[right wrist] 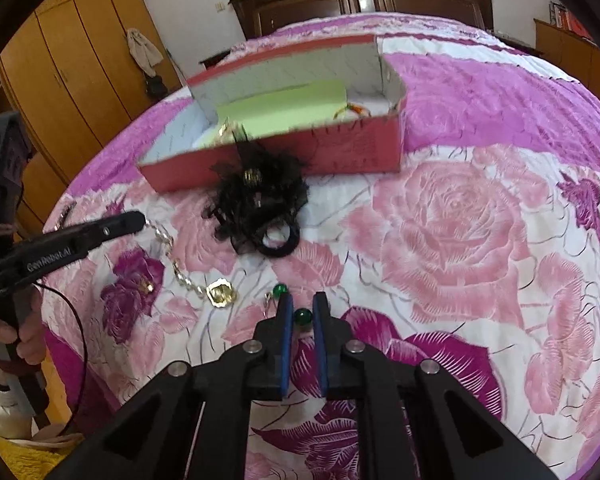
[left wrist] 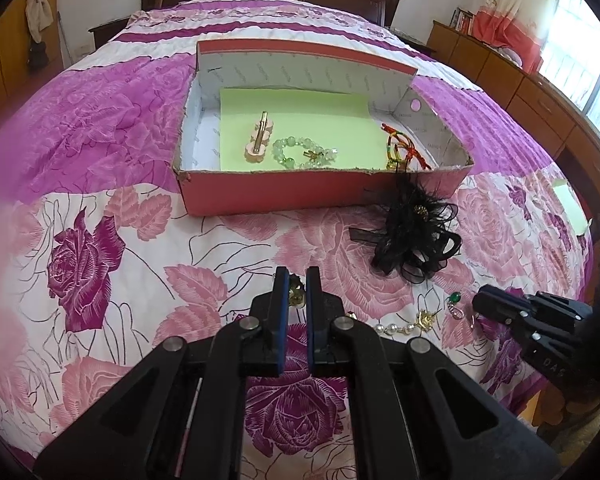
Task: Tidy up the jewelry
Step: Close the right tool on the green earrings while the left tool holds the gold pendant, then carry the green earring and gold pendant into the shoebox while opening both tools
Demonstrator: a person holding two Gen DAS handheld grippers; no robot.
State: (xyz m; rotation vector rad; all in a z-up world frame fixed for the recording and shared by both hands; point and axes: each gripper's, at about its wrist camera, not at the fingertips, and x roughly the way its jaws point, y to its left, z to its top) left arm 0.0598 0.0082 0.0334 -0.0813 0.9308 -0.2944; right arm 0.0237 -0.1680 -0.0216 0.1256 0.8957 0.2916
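Nearest, the left gripper (left wrist: 297,280) was clamped on a small gold ornament (left wrist: 296,294) at one end of a pearl-and-gold chain (right wrist: 180,268) lying on the rose-printed pink bedspread (left wrist: 100,220). The right gripper (right wrist: 303,304) stood narrow, a green bead earring (right wrist: 302,317) between its blue pads (right wrist: 287,340); whether they pressed it could not be told. Beyond lay a black feathered hair flower (left wrist: 414,232), just before the red cardboard box (left wrist: 300,194), which held a green bead bracelet (left wrist: 300,152), a pink-and-gold hair clip (left wrist: 260,136) and a red-and-gold cord ornament (left wrist: 400,148).
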